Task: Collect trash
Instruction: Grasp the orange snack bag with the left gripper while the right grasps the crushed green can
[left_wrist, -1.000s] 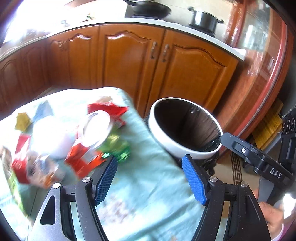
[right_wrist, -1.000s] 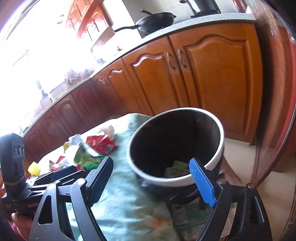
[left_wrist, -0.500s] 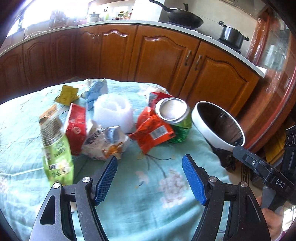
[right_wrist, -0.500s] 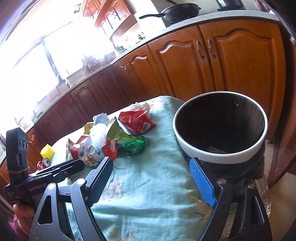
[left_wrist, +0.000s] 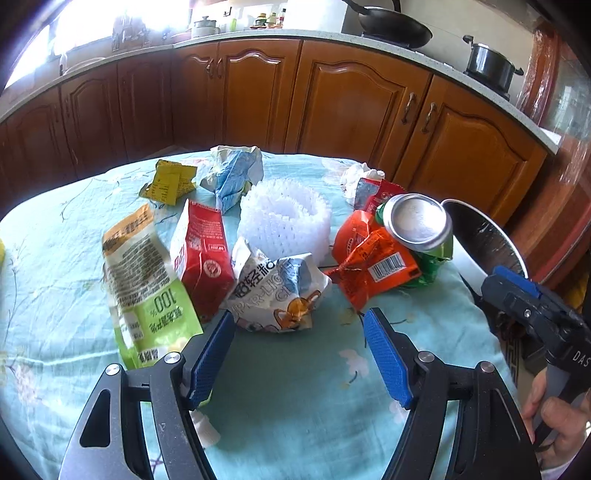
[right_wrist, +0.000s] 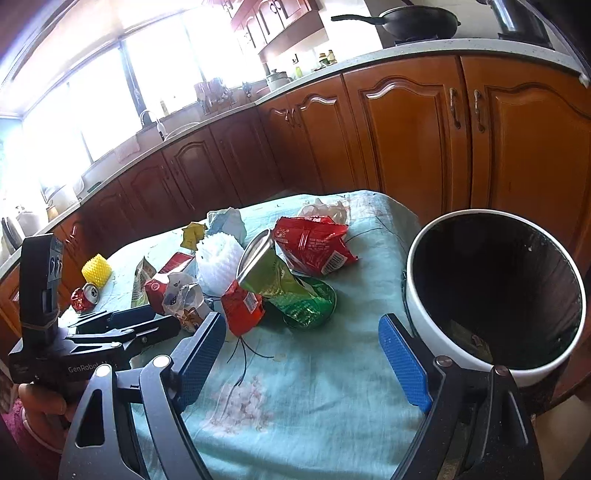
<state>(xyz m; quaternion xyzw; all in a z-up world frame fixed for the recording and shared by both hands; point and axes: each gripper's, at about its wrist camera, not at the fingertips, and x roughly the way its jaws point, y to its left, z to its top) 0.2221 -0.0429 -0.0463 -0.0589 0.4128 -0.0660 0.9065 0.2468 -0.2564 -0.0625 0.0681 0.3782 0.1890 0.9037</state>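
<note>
Left tongs (left_wrist: 299, 354): blades apart, empty, low over tabletop (left_wrist: 288, 406), white crumpled wrapper (left_wrist: 277, 291) just ahead between blade tips

Right tongs (right_wrist: 303, 354): blades apart, empty, beside white bin (right_wrist: 461, 354) at tabletop edge

Likely step: grasp wrapper

Advance left tongs, straddle bulk, clamp firmly; thin foil may slip

Avoid snagging red carton (left_wrist: 201, 254), orange packet (left_wrist: 373, 264), cloth
</note>
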